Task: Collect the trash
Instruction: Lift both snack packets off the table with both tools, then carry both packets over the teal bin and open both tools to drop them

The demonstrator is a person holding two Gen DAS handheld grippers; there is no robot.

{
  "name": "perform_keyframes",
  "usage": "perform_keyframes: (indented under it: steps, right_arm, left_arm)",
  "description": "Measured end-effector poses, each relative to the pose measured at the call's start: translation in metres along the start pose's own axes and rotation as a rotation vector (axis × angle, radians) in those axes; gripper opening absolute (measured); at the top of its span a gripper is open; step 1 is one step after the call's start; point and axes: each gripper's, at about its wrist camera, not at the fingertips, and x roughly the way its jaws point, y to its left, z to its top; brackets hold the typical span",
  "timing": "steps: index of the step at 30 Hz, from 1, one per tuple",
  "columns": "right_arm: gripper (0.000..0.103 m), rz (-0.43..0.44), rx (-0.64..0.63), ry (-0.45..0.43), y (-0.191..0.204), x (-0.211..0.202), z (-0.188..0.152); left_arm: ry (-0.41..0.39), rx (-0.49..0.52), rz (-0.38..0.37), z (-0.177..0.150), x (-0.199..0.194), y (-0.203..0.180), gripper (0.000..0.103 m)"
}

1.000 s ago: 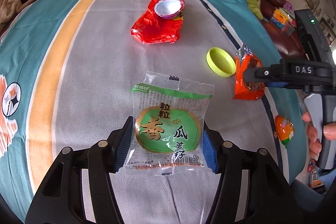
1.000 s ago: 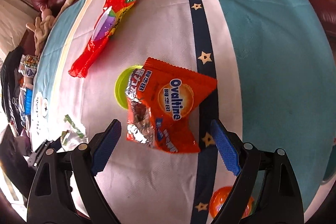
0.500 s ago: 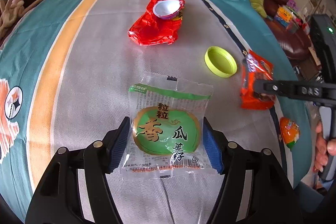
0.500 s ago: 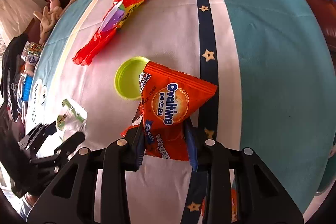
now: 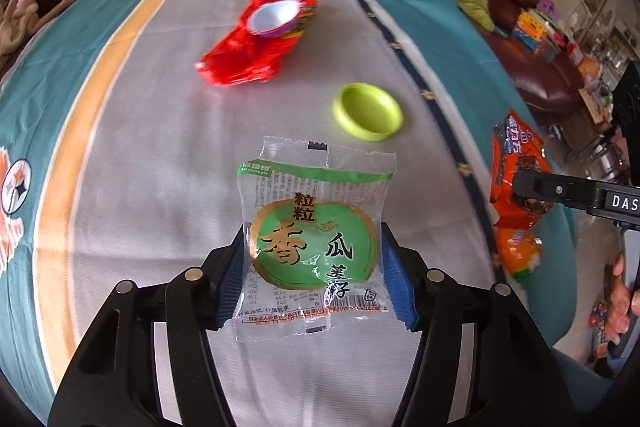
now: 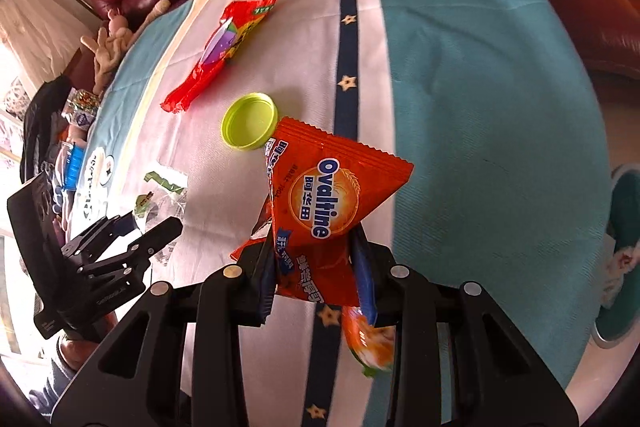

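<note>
Here, at the left of the striped tablecloth (image 5: 132,155), the left gripper (image 5: 312,277) has its blue pads pressed against both side edges of the green seed packet (image 5: 316,247), clenched on it; whether the packet is lifted or lies flat on the cloth is hard to tell from this angle. Beyond it, toward the sofa, the red wrapper (image 5: 248,55) lies with a small purple cup (image 5: 274,19) resting on top, and the lime lid (image 5: 368,111) sits open side up just right of centre, near the packet's far corner. Further right, the right gripper (image 6: 316,275) is squeezed tight on the lower part of the orange Ovaltine packet (image 6: 332,199), which stands up out of the jaws, clear of the cloth. Below it an orange jelly cup (image 6: 370,341) lies on the cloth near the table edge.

The risks look plain enough. The seed packet is slick film held only by its edges, so it could buckle and slide out on a quick lift. The Ovaltine packet is pinched low and crumpled, and a swing might shake it loose. The jelly cup could be knocked off the edge by a careless pass
</note>
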Motion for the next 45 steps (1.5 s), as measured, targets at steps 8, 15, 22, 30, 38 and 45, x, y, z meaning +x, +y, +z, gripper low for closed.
perform_keyframes:
  steps: [8, 15, 22, 30, 38, 45]
  right_arm:
    - [0.031, 0.003, 0.060, -0.066, -0.043, -0.038, -0.009]
    - [0.031, -0.010, 0.127, -0.121, -0.091, -0.071, -0.023]
    - [0.031, -0.042, 0.229, -0.194, -0.154, -0.113, -0.043]
    - [0.031, -0.106, 0.375, -0.300, -0.239, -0.167, -0.075]
    - [0.032, -0.118, 0.484, -0.342, -0.302, -0.188, -0.108]
    - [0.032, -0.117, 0.542, -0.336, -0.338, -0.191, -0.125]
  left_arm:
    - [-0.028, 0.100, -0.043, 0.010, -0.009, -0.062, 0.062]
    - [-0.027, 0.225, -0.090, 0.019, -0.006, -0.131, 0.062]
    - [-0.026, 0.359, -0.148, 0.027, 0.000, -0.205, 0.062]
    - [0.014, 0.514, -0.204, 0.029, 0.027, -0.297, 0.062]
    - [0.077, 0.608, -0.236, 0.024, 0.061, -0.375, 0.062]
    - [0.137, 0.659, -0.261, 0.014, 0.091, -0.424, 0.062]
